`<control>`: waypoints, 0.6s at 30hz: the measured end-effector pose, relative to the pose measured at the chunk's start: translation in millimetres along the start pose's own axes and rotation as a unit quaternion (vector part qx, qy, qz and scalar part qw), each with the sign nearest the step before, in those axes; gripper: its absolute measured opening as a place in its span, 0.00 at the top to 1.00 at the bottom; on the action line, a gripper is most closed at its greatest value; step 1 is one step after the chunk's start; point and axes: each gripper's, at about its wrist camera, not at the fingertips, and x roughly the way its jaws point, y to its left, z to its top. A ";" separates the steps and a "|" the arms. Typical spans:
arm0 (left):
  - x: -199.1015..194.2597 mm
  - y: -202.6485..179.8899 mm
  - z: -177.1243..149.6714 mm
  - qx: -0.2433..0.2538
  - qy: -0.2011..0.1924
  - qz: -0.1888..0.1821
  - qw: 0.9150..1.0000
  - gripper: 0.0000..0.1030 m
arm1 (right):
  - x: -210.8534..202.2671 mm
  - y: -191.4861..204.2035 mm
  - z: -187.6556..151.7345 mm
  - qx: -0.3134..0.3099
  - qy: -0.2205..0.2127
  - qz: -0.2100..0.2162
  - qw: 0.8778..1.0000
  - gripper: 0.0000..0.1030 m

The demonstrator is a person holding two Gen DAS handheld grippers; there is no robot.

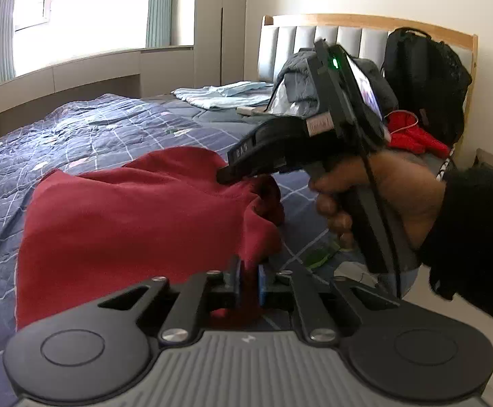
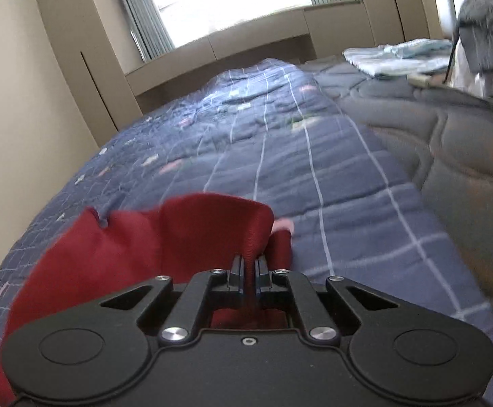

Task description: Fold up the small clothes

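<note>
A dark red garment [image 1: 127, 217] lies bunched on the blue checked quilt [image 1: 94, 129]. My left gripper [image 1: 249, 281] is shut on a fold of its near edge, with red cloth pinched between the blue pads. In the left wrist view the right gripper [image 1: 224, 177], held in a person's hand [image 1: 375, 196], bites into the garment's upper edge. The right wrist view shows the right gripper [image 2: 250, 271] shut on a raised fold of the red garment [image 2: 165, 237], which drapes down to the left over the quilt [image 2: 280, 156].
Folded light blue clothes [image 1: 226, 96] and a grey pile [image 1: 300, 81] sit near the padded headboard [image 1: 341, 34]. A black backpack [image 1: 426, 81] and a bright red item [image 1: 412, 137] lie at the right. A grey blanket [image 2: 467, 156] covers the bed's right side.
</note>
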 end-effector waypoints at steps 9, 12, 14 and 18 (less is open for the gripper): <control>-46.2 44.2 3.1 -0.122 -0.057 -0.020 0.991 0.13 | -34.7 23.7 -8.1 -0.054 -0.068 -0.053 0.995 0.24; -53.7 66.5 7.2 -0.170 -0.085 0.063 0.980 0.02 | -50.9 36.6 -18.6 -0.062 -0.096 -0.050 0.992 0.12; -49.7 85.4 9.5 -0.209 -0.087 0.125 0.966 0.00 | -56.1 46.1 -26.6 -0.066 -0.104 -0.064 0.990 0.03; -33.4 120.2 8.3 -0.269 -0.068 0.170 0.946 0.01 | -61.1 66.4 -43.8 -0.085 -0.120 -0.109 0.983 0.01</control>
